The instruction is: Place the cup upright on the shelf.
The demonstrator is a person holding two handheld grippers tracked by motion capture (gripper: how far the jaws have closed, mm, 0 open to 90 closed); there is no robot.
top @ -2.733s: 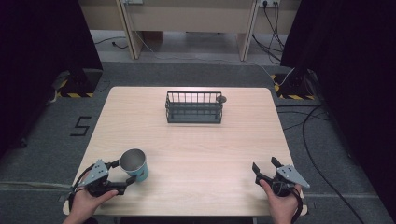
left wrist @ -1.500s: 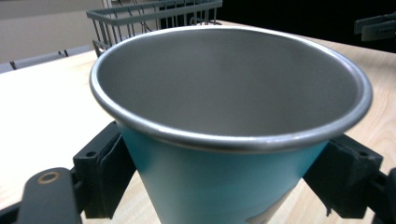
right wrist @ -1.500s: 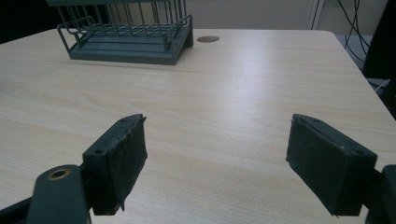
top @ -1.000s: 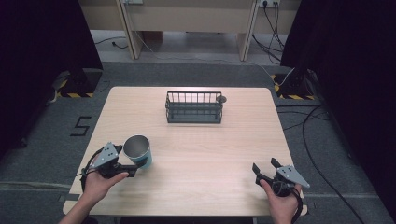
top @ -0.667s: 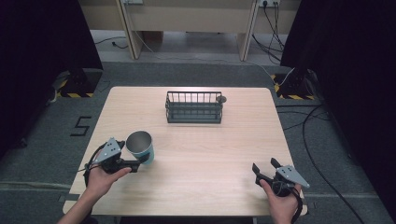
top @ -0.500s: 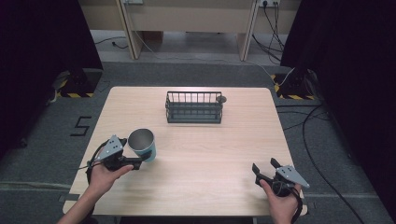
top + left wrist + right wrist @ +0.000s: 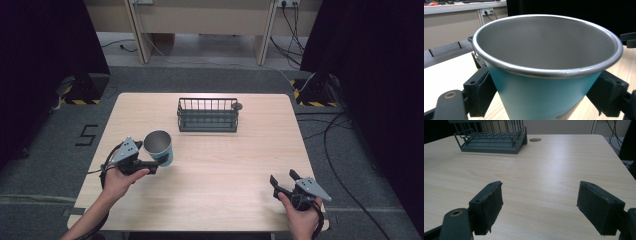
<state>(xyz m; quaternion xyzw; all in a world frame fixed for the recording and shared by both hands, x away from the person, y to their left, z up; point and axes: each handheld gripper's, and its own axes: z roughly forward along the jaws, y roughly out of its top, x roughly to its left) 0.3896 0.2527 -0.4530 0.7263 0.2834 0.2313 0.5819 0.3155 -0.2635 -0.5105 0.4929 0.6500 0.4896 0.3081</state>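
You have one cup [image 7: 159, 146] and one wire basket [image 7: 207, 114] on the table [image 7: 240, 165]; your left gripper [image 7: 150, 165] clamps the cup's teal wall at about eight o'clock. Your right gripper [image 7: 283, 182] sits at four o'clock, jaws wide apart on nothing. In the left gripper view the cup's base is cut off.

In my left tool's view the cup [image 7: 546, 75] runs off the bottom edge, so its base and the surface under it are hidden. The rack [image 7: 491, 137] is cut off at the top of my right tool's view.
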